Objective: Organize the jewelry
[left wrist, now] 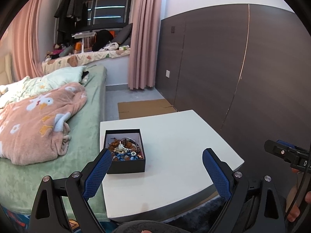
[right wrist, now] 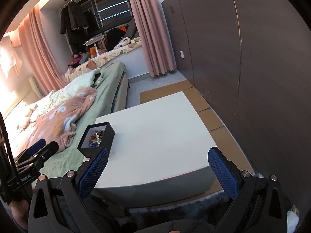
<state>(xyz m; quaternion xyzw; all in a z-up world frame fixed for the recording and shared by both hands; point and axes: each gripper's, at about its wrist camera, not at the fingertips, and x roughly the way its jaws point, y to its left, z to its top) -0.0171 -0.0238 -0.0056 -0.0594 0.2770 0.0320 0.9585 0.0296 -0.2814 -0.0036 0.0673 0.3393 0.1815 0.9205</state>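
Both hand-held grippers, left [left wrist: 156,163] and right [right wrist: 157,163], spread wide, empty. Jewelry [left wrist: 125,149] heaped, seemingly tangled, inside black box [left wrist: 126,166] on bench [left wrist: 184,145]; sorting either pending or finished.

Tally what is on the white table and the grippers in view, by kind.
Black jewelry box: 1
White table: 1
Grippers: 2, left gripper and right gripper, both open and empty
Total: 4
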